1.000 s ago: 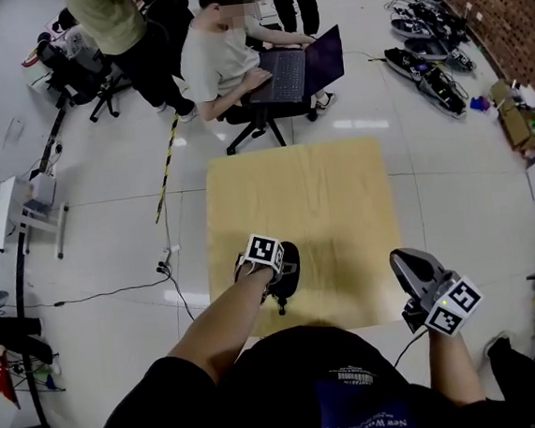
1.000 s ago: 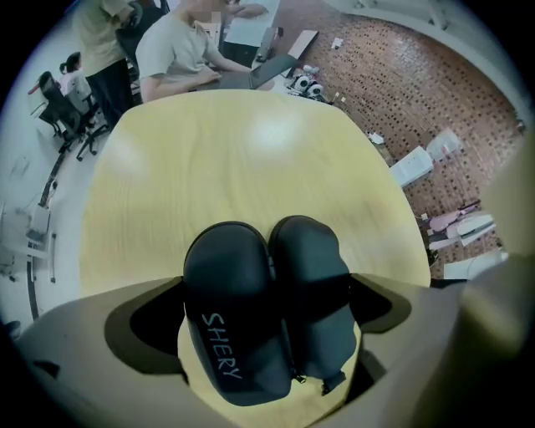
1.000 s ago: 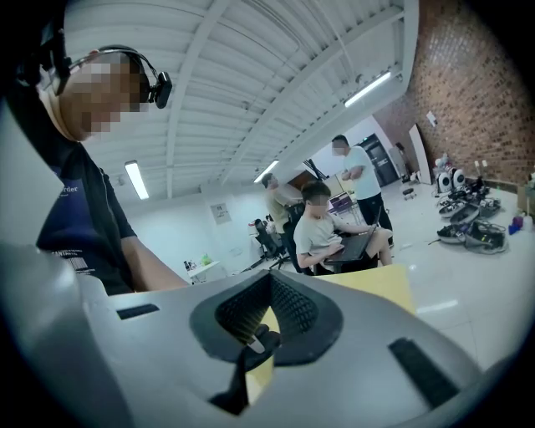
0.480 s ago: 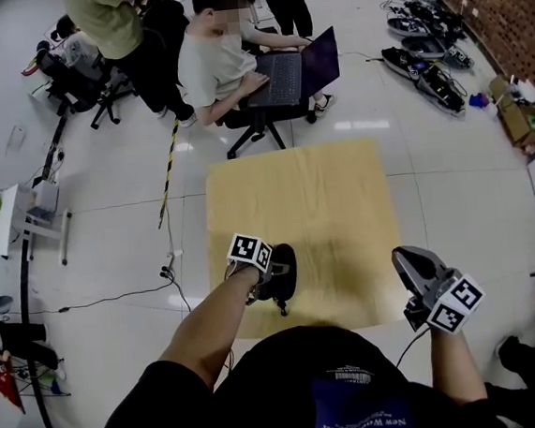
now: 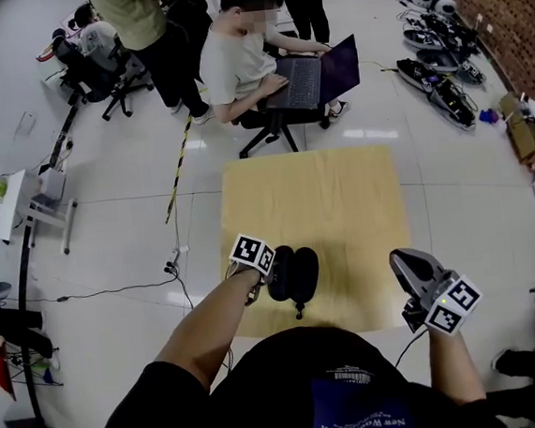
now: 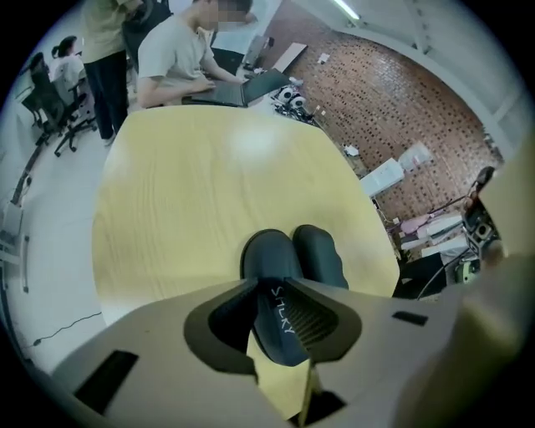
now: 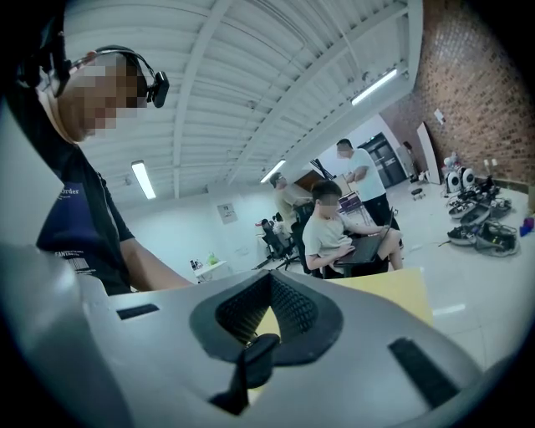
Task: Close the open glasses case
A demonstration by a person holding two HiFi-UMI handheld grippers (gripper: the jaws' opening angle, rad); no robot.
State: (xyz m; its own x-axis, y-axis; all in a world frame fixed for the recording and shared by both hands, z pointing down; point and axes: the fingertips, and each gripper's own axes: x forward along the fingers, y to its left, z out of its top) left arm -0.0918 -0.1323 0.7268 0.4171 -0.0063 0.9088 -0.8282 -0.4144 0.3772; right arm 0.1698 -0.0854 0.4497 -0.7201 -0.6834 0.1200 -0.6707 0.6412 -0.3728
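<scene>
Left tongs (image 6: pixel 280 322) have just been closing since the earlier frame, now clamped on one half of the glasses case (image 5: pixel 294 270), open at 6 o'clock on the bench (image 5: pixel 341 192); right tongs (image 7: pixel 261 326) together, empty, 4 o'clock; step: lid gripped; next I'd swing it onto its twin.

Your glasses case (image 6: pixel 322 255) is dark blue-grey, with pale lettering on one half; the table (image 5: pixel 342 201) is pale yellow with faint wood grain. Your left gripper (image 6: pixel 274 280) and right gripper (image 7: pixel 270 288) are light grey with black ribbed pads and black-and-white square markers (image 5: pixel 252 253). The wall (image 6: pixel 401 100) is red-brown brick.
</scene>
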